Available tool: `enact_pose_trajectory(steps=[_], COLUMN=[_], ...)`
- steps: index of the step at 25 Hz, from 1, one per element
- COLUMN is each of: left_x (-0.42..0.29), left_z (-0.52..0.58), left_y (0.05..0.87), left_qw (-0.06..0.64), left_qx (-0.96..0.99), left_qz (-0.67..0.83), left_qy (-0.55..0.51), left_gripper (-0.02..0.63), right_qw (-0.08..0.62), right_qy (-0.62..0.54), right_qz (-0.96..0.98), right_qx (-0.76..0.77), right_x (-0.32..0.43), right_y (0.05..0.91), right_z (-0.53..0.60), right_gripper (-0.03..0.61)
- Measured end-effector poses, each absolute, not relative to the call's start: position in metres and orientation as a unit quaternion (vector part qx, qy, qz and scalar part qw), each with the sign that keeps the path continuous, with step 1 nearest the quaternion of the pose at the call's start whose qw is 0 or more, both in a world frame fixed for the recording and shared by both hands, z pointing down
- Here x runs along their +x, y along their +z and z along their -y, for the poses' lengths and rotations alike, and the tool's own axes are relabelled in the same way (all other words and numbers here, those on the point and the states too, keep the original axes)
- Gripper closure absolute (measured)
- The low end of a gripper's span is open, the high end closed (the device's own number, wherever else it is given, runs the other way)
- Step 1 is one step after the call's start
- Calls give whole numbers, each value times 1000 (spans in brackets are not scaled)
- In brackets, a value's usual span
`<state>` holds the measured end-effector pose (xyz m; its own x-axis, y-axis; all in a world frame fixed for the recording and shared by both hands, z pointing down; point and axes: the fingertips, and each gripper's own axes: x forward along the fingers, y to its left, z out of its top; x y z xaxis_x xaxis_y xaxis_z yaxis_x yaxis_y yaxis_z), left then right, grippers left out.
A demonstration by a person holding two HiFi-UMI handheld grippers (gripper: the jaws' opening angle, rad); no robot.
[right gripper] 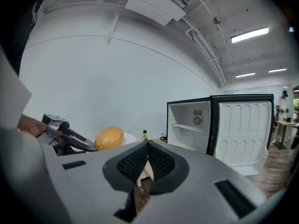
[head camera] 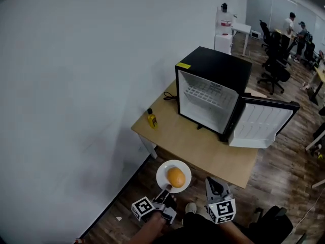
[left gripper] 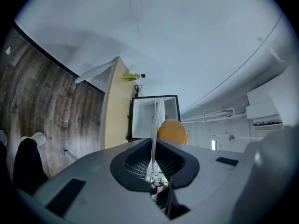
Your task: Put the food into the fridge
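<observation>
- Left tool (head camera: 166, 188): jaws clamped on near rim of white plate (head camera: 161, 179).
- Orange (head camera: 175, 177) rests on plate, at near edge of surface (head camera: 203, 149).
- Right tool (head camera: 213, 183): jaws together, nothing between, just right of plate.
- Fridge (head camera: 216, 67) at far side of surface, door (head camera: 261, 123) swung open to right.
- 1 yellow bottle (head camera: 152, 119) at left corner of surface.

plain white wall (head camera: 91, 60) fills the left side. dark wood-plank floor (head camera: 284, 166). light wooden surface (head camera: 203, 149) stands against the wall. black office chairs (head camera: 274, 67) and a white desk (head camera: 242, 28) far back. long ceiling strip lights (right gripper: 250, 34), lit.
</observation>
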<state>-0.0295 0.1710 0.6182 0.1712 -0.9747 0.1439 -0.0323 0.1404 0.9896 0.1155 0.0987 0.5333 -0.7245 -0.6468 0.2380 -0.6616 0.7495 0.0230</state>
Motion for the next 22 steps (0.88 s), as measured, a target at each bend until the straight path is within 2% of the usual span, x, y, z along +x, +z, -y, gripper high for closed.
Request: enact_pose_trajectory(steps=[9, 22], left_x=[-21, -29], left_z=[-66, 13], left_y=[618, 606], left_qw=[574, 573], left_qx=[516, 523], left_qz=[487, 490], left_qy=[-408, -397], left_gripper=[586, 586], right_qw=[115, 110], right_qy=[41, 59], right_qz=[927, 926], right_qx=[356, 357], right_x=[123, 121], right_y=[539, 550], right_z=[-12, 49], right_gripper=[518, 518])
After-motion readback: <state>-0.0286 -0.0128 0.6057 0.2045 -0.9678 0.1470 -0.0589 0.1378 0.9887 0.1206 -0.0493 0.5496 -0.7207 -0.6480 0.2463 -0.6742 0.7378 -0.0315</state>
